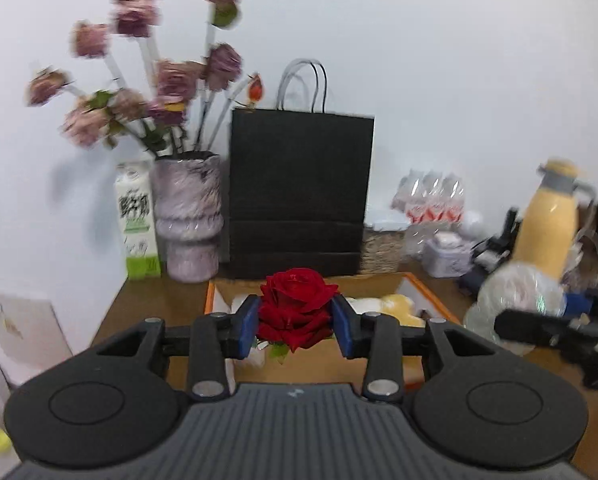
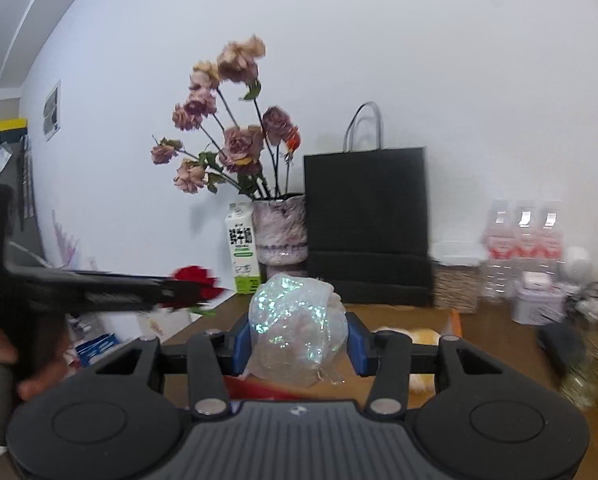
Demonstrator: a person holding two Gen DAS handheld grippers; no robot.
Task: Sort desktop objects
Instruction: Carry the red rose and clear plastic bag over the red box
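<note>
Left gripper [image 1: 295,326] nearest: black ribbed body, blue pads pinching a red rose [image 1: 297,306], velvety layered petals, bloom held above the table's [image 1: 151,304] near part. Right gripper [image 2: 297,346] same build, pads clamped on a crumpled bag [image 2: 295,328] of clear, iridescent-flecked plastic, roughly ball-shaped, also off the brown wood table. Both grippers point slightly downward toward the back wall; fingers of the person's left hand [image 2: 3,364] wrap its handle at the right-wrist view's left edge. Along the table's back edge: green-white milk carton [image 1: 137,226], mottled pink ridged vase [image 1: 189,216] with dried pink flowers [image 1: 147,72], matte black paper bag [image 1: 299,192] with cord handles, woven basket [image 1: 381,250], shrink-wrapped water bottles [image 1: 433,200]. Yellow flask [image 1: 551,220] stands at the right edge, blurred.
</note>
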